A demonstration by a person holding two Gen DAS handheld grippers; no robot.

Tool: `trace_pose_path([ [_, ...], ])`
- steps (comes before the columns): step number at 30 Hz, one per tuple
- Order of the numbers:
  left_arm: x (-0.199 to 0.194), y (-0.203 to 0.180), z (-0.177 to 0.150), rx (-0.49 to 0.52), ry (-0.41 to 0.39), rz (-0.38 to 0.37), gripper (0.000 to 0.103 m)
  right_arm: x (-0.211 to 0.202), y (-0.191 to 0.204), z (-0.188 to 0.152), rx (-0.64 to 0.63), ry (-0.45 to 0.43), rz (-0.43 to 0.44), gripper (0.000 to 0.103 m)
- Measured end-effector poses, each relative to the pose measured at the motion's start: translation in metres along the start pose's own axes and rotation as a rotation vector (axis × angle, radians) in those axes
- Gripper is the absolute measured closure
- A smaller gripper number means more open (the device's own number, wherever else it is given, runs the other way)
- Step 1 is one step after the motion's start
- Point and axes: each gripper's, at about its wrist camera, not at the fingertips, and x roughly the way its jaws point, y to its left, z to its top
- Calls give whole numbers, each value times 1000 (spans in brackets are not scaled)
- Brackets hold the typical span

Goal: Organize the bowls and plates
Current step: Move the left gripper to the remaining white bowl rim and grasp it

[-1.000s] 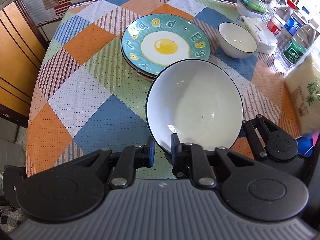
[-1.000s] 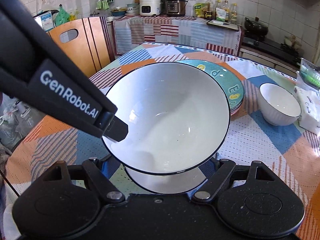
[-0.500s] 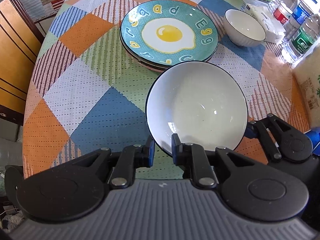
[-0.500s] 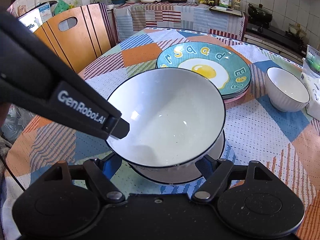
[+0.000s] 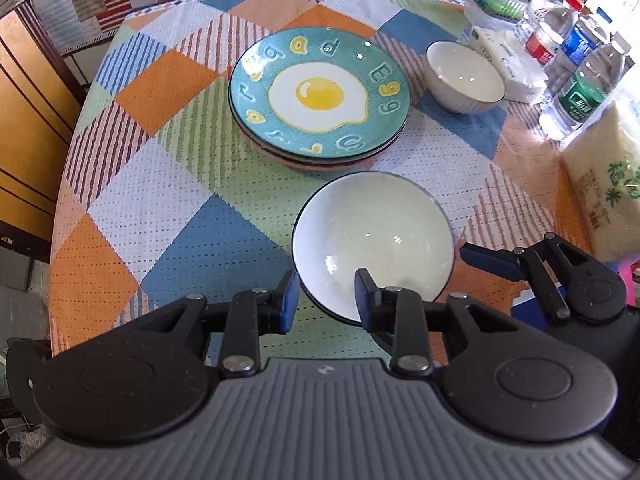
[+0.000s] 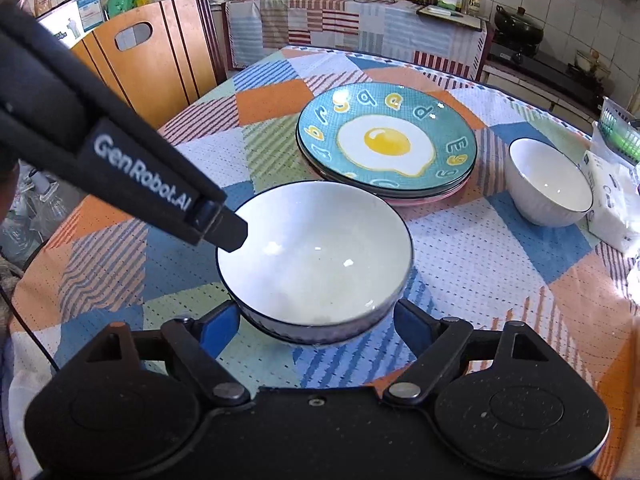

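Sitting low in the centre of both frames: a wide white bowl (image 5: 372, 240) (image 6: 316, 256) with a dark rim, nested in a second bowl (image 6: 320, 334) whose outer wall is showing beneath it in the right wrist view.

Straddling the near-left rim of that bowl, fingers parted, one pad inside and one outside: the left gripper (image 5: 326, 296). Whether the pads are touching the rim cannot be told. Reaching in from the upper left of the right wrist frame, its tip (image 6: 230, 234) lying at the rim.

Flanking the lower bowl at bottom centre, blue pads spread wide on either side and seemingly clear of the wall: the right gripper (image 6: 316, 326).

Lying just beyond, toward frame centre: a stack of plates (image 5: 320, 96) (image 6: 386, 142), the top one teal with a fried-egg picture. Standing right of the stack: a small white bowl (image 5: 464, 76) (image 6: 548, 182).

Covering the table: a patchwork cloth (image 5: 168, 160) (image 6: 480, 264). Crowding the upper right of the left wrist frame: water bottles (image 5: 580, 92) and a rice bag (image 5: 612, 180).
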Motion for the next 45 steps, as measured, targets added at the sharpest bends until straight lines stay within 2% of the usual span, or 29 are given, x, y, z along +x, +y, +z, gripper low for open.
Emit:
trace_pose_path([
  [4, -13, -7, 4, 17, -22, -11, 74, -15, -3, 2, -46, -14, -35, 15],
  [12, -34, -28, 19, 61, -67, -33, 71, -43, -24, 14, -52, -55, -82, 15],
  [20, -33, -46, 44, 94, -79, -27, 68, -53, -60, 25, -1, -94, -131, 15],
  [32, 3, -68, 88, 105, -87, -10, 62, -23, -127, 29, 163, -99, -162, 15],
  [40, 31, -80, 113, 97, -147, 1, 54, -2, -156, 31, 203, -91, -177, 15],
  [45, 58, -87, 124, 59, -178, -31, 51, 19, -173, 29, 232, -123, -172, 15],
])
